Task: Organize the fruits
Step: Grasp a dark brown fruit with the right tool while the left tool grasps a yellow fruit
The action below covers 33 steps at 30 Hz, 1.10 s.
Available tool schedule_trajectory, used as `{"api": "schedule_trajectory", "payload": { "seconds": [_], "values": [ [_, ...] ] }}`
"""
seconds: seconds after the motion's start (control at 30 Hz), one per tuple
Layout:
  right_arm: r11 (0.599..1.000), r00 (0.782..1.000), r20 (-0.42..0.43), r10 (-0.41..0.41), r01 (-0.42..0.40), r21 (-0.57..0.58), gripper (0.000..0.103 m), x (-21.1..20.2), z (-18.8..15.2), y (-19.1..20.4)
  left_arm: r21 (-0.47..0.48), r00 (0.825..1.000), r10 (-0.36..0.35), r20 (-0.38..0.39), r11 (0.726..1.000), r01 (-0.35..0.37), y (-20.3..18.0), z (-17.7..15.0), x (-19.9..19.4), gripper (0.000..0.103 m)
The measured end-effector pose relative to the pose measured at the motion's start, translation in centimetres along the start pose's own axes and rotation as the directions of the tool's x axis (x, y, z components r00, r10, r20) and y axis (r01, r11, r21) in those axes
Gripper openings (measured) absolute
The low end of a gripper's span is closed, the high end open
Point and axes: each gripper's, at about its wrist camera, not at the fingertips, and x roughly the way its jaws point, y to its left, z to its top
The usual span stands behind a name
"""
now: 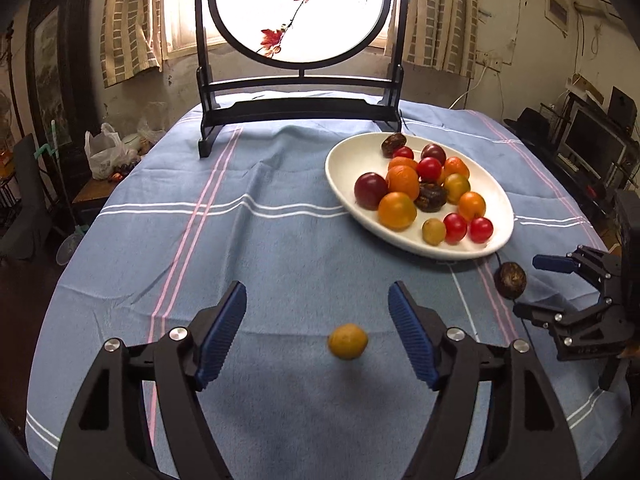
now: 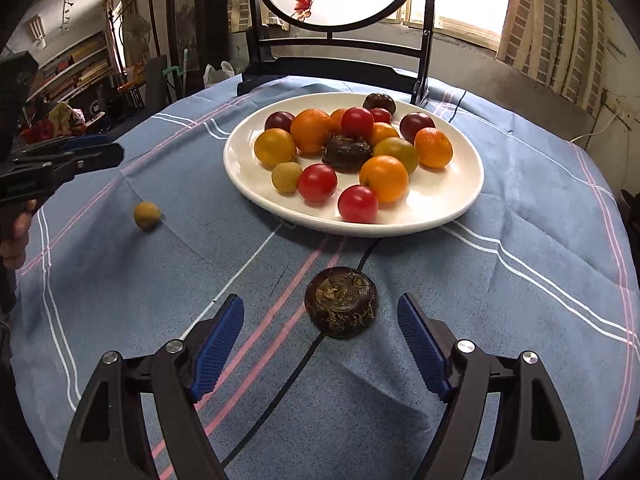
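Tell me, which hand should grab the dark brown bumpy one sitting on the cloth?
Probably right. The dark brown bumpy fruit lies just ahead of the open right gripper, lined up with its gap. The open left gripper faces the small yellow fruit instead.

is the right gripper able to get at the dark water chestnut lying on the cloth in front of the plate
Probably yes. The right gripper is open, and the dark water chestnut lies on the tablecloth just ahead of its fingertips, with nothing between them. The plate sits farther back, clear of the approach.
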Motion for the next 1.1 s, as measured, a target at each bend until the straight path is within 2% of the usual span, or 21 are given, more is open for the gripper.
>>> {"api": "schedule_trajectory", "payload": {
  "seconds": [0.13,0.27,0.33,0.37,0.53,0.67,0.73,0.8,0.93,1.1],
  "values": [
    [1.0,0.999,-0.044,-0.011,0.011,-0.004,0.074,1.3,0.2,0.5,0.013,1.0,0.025,-0.015,1.0,-0.025,0.8,-1.3,0.0,0.071],
    [0.999,0.998,-0.061,-0.032,0.031,-0.023,0.066,1.9,-0.2,0.8,0.036,0.999,0.014,-0.03,0.999,-0.013,0.4,-1.7,0.4,0.071],
    [0.999,0.997,-0.063,-0.036,0.035,-0.018,0.048,1.9,-0.3,0.4,0.055,0.999,0.003,-0.044,0.998,-0.001,-0.3,-1.9,0.9,0.071],
    [0.999,0.997,-0.061,-0.036,0.035,-0.017,0.044,1.8,-0.4,0.2,0.066,0.999,-0.002,-0.053,0.998,0.005,-0.7,-2.0,1.3,0.071],
    [0.999,0.999,-0.037,-0.031,0.03,-0.02,0.043,1.2,-0.8,0.0,0.126,0.996,-0.002,-0.087,0.992,0.013,-2.8,-2.6,3.2,0.071],
    [1.0,1.0,-0.014,-0.004,0.004,-0.005,0.043,0.0,-0.9,-0.1,0.138,0.994,0.015,-0.107,0.99,0.0,-3.5,-2.6,4.6,0.071],
    [1.0,1.0,-0.011,0.002,-0.003,-0.007,0.043,-0.3,-0.9,0.0,0.126,0.991,0.005,-0.133,0.992,0.012,-3.4,-2.5,5.3,0.051],
    [1.0,1.0,-0.007,0.007,-0.008,-0.006,0.043,-0.5,-1.0,0.1,0.101,0.987,-0.012,-0.16,0.994,0.028,-3.0,-2.3,5.8,0.043],
    [1.0,1.0,-0.002,0.024,-0.024,-0.004,0.043,-0.8,-1.1,0.2,0.096,0.986,-0.01,-0.166,0.995,0.027,-2.9,-2.4,6.0,0.028],
    [0.999,0.999,0.015,0.041,-0.041,-0.009,0.043,-1.5,-1.1,0.9,0.137,0.992,0.026,-0.123,0.991,-0.009,-3.7,-2.3,4.6,0.028]
  ]
}}
